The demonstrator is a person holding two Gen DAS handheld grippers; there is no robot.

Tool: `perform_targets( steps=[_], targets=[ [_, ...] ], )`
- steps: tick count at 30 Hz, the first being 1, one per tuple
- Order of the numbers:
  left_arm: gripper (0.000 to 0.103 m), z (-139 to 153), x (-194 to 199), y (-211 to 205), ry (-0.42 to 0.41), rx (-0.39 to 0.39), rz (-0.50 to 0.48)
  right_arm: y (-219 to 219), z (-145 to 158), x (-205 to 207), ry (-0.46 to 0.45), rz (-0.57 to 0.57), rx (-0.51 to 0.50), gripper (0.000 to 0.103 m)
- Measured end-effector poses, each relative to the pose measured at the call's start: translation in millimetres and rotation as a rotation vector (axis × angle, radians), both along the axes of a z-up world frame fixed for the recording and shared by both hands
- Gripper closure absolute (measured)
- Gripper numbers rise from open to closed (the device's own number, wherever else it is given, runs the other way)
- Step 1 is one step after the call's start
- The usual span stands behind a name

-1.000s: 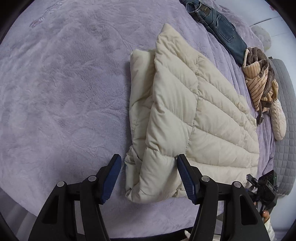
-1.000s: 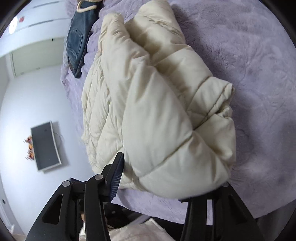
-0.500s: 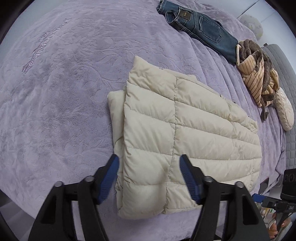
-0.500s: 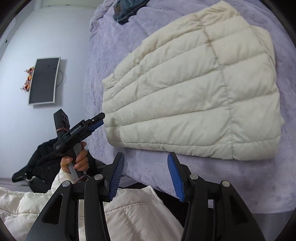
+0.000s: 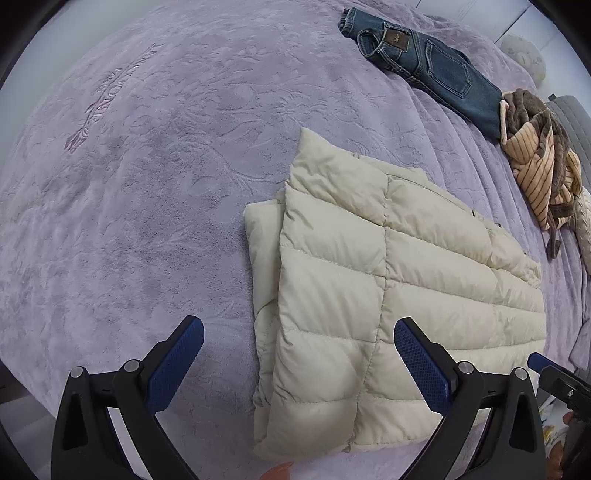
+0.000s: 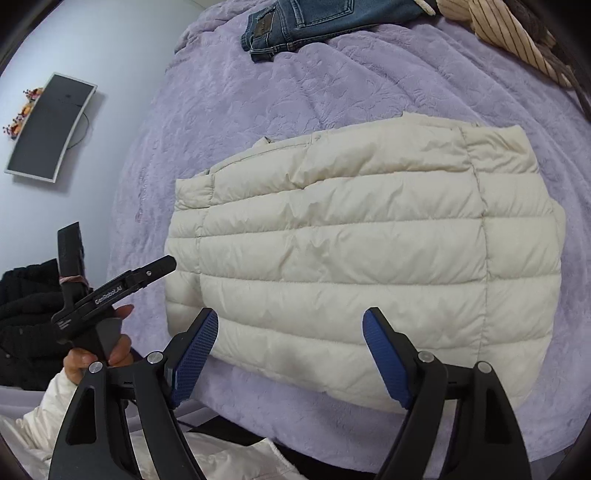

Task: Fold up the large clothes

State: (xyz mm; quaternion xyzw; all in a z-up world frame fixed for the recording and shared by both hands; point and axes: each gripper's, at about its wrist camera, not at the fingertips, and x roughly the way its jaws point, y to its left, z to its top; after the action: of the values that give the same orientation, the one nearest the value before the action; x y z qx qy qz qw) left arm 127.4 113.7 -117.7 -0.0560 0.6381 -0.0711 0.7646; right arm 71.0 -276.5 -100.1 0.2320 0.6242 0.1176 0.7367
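Nearest the left wrist camera, the left gripper [image 5: 299, 354] stands with its jaws wide apart and nothing between them; its blue pads [image 5: 177, 363] hang above the near edge of the jacket [image 5: 388, 295] and the blanket [image 5: 147, 184] without touching either. From the right wrist view, the right gripper [image 6: 290, 354] is likewise spread wide and empty, poised over the near long edge of the jacket [image 6: 351, 258]. At the left of that view the left gripper [image 6: 114, 291] appears again from the side, held in a hand [image 6: 99, 354] beside the bed edge — its jaw state cannot be read from that angle. The jacket, a cream quilted puffer, lies folded into a flat rectangle on the purple blanket [image 6: 258, 92], close to the near edge of the bed. In the left view a narrower under-layer shows along its left side, projecting from beneath the top panel; the upper far corner stands up slightly in a point. No gripper is in contact with it. Beyond the jacket, well apart from it, jeans [image 5: 424, 70] lie along the far side of the blanket, and next to them sits a crumpled striped garment [image 5: 539, 166], brown and tan — seen also at the top of the right view [image 6: 517, 33]. On the wall past the bed hangs a dark screen [image 6: 48, 129].
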Motion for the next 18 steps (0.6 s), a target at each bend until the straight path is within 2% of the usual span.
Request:
perform_targets(
  steps=[5, 12, 14, 15, 16, 18],
  targets=[
    [0.0, -10, 3, 11, 0.024, 0.007, 0.031, 11, -5, 11, 0.027, -0.023, -0.04, 0.02],
    [0.0, -19, 3, 23, 0.05, -0.085, 0.02, 11, -9, 15, 0.033, -0.063, -0.087, 0.022],
    [0.0, -22, 4, 31, 0.056, -0.136, 0.038, 9, -9, 16, 0.03, -0.079, -0.106, 0.042],
    [0.0, -24, 6, 37, 0.062, -0.165, 0.049, 8, -10, 17, 0.034, -0.082, -0.119, 0.064],
    [0.0, -27, 7, 43, 0.072, -0.194, 0.059, 8, -12, 19, 0.038, -0.083, -0.127, 0.082],
    [0.0, -33, 10, 51, 0.094, -0.243, 0.071, 7, -16, 21, 0.033, -0.082, -0.129, 0.087]
  ],
)
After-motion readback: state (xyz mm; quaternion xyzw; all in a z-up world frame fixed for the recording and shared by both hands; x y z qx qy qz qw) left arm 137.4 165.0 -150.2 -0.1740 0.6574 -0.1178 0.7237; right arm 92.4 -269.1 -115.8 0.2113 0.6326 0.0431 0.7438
